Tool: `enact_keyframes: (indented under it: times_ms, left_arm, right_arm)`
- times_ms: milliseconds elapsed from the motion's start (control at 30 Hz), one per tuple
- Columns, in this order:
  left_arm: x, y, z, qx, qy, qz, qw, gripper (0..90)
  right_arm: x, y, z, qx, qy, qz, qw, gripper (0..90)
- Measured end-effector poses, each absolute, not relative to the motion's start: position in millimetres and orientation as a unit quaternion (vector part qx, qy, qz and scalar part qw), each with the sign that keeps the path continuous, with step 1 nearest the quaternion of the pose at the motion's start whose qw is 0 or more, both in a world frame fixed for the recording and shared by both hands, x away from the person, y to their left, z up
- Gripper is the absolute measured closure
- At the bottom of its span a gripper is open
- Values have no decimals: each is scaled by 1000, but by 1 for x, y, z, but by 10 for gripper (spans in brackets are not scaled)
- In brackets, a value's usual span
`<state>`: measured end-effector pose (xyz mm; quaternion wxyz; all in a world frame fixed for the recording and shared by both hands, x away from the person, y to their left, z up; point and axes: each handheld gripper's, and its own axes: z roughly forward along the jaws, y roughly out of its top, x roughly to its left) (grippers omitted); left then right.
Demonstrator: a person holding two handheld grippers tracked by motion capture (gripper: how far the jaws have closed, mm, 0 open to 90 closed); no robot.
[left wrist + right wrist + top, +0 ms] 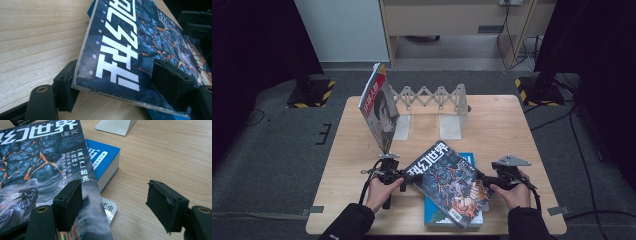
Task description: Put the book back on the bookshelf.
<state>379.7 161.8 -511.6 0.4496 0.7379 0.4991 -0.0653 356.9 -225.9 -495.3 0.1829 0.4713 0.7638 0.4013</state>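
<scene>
While both forearms come in low from the near edge of the wooden table (pixel 507 125), the left hand (pixel 381 192) sits wrapped round its handle with the left gripper (pixel 408 176) pointing sideways toward the middle. Its jaws are clamped on the corner of the dark magazine (pixel 447 182): in the left gripper view one jaw sits under the cover's edge and the other presses on top, so that corner is raised off the wood.

The right hand (pixel 511 192) mirrors it on the other side, with the right gripper (pixel 488 181) aimed inward at the magazine's far edge. Its jaws stand wide apart; in the right gripper view one jaw hovers over the cover and the other over bare table, gripping nothing.

The magazine lies tilted, near the front middle of the table, on top of a blue book (pixel 103 160). Further back, another magazine (pixel 379 107) stands upright against the left end of a folding white book rack (pixel 434 97).
</scene>
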Motion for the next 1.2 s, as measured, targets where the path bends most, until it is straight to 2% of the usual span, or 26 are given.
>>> enact_keyframes:
  times_ms: [133,167,300,667,767,867,1067,1200]
  left_arm:
    - [378,164,-498,741,490,-41,459,402]
    - [377,164,-490,739,481,-31,471,402]
    - [383,162,-475,728,475,-50,492,440]
    - [398,156,-478,705,490,-70,508,431]
    - [396,155,-477,711,486,-66,504,434]
    - [390,155,-481,740,477,-39,472,426]
    - [386,157,-489,741,485,-39,463,414]
    - [382,157,-495,743,489,-41,455,374]
  right_arm:
    - [356,-226,-496,471,764,400,185,284]
    - [356,-226,-496,470,765,399,185,284]
    - [357,-227,-496,473,763,399,186,285]
    - [356,-229,-497,473,763,398,186,285]
    - [356,-229,-497,473,763,398,186,285]
    - [356,-229,-497,473,762,400,188,284]
    - [356,-228,-496,473,762,399,189,284]
    - [356,-228,-496,473,761,401,189,284]
